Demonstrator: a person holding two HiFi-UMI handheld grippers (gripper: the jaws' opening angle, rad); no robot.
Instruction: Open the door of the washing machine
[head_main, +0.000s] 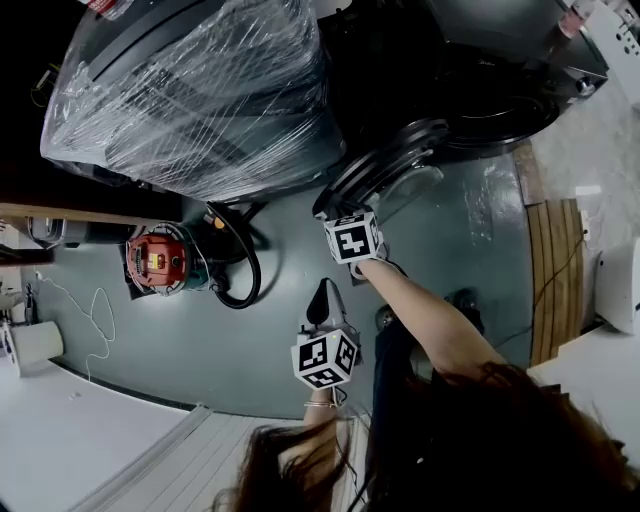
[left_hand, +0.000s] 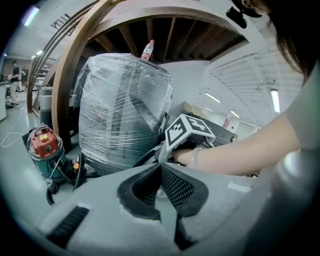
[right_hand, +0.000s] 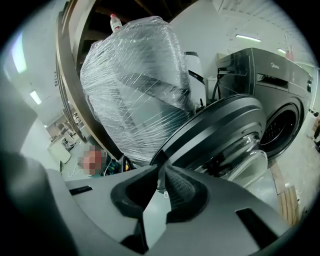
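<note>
The dark grey washing machine (head_main: 500, 90) stands at the upper right of the head view, its drum opening (right_hand: 282, 127) bare. Its round door (head_main: 385, 170) is swung wide out, and the glass bowl (right_hand: 245, 162) shows in the right gripper view. My right gripper (right_hand: 160, 177) is right at the door's lower left rim (right_hand: 165, 152). A thin slit separates its pads, and I see nothing between them. My left gripper (left_hand: 159, 172) hangs behind the right hand, pads together and holding nothing. The right gripper's marker cube (left_hand: 187, 131) shows ahead of it.
A large machine wrapped in clear film (head_main: 200, 90) stands directly left of the washer. A red vacuum cleaner (head_main: 158, 260) with a black hose (head_main: 240, 270) sits on the grey floor in front of it. Wooden boards (head_main: 555, 270) lie at the right.
</note>
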